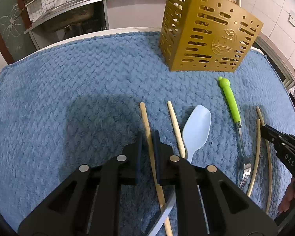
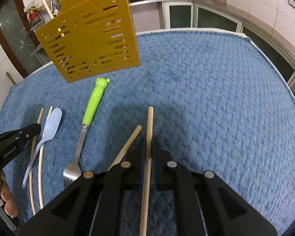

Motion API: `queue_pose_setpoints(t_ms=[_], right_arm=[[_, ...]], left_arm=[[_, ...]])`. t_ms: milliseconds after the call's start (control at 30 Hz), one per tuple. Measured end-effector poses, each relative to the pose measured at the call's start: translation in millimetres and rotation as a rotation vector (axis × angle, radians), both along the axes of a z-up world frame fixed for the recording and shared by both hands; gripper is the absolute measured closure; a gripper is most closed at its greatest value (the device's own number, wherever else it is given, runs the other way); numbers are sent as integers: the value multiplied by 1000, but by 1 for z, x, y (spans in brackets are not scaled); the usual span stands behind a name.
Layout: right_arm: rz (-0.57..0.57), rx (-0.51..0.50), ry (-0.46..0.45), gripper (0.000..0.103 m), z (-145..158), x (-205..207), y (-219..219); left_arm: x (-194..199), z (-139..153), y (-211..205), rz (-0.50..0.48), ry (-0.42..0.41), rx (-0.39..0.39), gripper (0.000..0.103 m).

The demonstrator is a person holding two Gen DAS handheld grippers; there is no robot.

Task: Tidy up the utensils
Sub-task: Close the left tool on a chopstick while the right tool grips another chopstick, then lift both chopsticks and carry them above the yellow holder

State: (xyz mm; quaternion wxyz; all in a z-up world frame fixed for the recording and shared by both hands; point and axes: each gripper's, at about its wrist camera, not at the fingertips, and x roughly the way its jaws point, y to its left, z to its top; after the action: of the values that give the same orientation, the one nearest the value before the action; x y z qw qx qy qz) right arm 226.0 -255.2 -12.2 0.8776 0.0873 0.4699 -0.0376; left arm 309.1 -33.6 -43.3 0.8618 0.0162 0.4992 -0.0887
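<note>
A gold perforated utensil holder [image 1: 206,33] stands at the far side of the blue towel; it also shows in the right wrist view [image 2: 90,39]. My left gripper [image 1: 148,135] is shut on a wooden chopstick [image 1: 145,118]. A second chopstick [image 1: 176,127], a pale blue spoon [image 1: 196,129] and a green-handled fork [image 1: 231,102] lie to its right. My right gripper [image 2: 149,141] is shut on another wooden chopstick [image 2: 149,122], with its mate [image 2: 130,139] lying just left. The fork [image 2: 93,102] and spoon [image 2: 52,123] lie further left.
The blue towel [image 1: 78,82] covers the table; its far edge [image 2: 216,32] meets a white rim. A kitchen counter with a sink [image 1: 68,5] is behind. The right gripper's body [image 1: 285,147] shows at the left wrist view's right edge.
</note>
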Motion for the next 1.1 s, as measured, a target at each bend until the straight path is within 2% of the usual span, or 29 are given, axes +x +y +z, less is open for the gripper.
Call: queue_pose_setpoints(t_ms=[167, 300, 433, 633, 767, 833, 933, 1100], right_arm=[[-4, -6, -30, 96, 0, 0, 1], [-15, 4, -78, 96, -3, -3, -2], [-19, -11, -109, 96, -5, -5, -1], [-19, -37, -110, 96, -5, -5, 2], [-10, -62, -107, 96, -4, -4, 5], [-7, -56, -106, 96, -4, -3, 4], [2, -50, -105, 96, -4, -3, 2], [-11, 20, -111, 97, -3, -6, -8]], left_arm=[[2, -1, -10, 7, 12, 48, 90], [2, 0, -8, 37, -1, 19, 90], [-5, -3, -3, 51, -52, -5, 91], [-9, -4, -6, 39, -68, 11, 90], [-10, -6, -18, 30, -98, 82, 89], [-10, -6, -19, 26, -106, 92, 90], [-7, -4, -11, 26, -97, 54, 92], [-6, -1, 6, 45, -75, -48, 96]])
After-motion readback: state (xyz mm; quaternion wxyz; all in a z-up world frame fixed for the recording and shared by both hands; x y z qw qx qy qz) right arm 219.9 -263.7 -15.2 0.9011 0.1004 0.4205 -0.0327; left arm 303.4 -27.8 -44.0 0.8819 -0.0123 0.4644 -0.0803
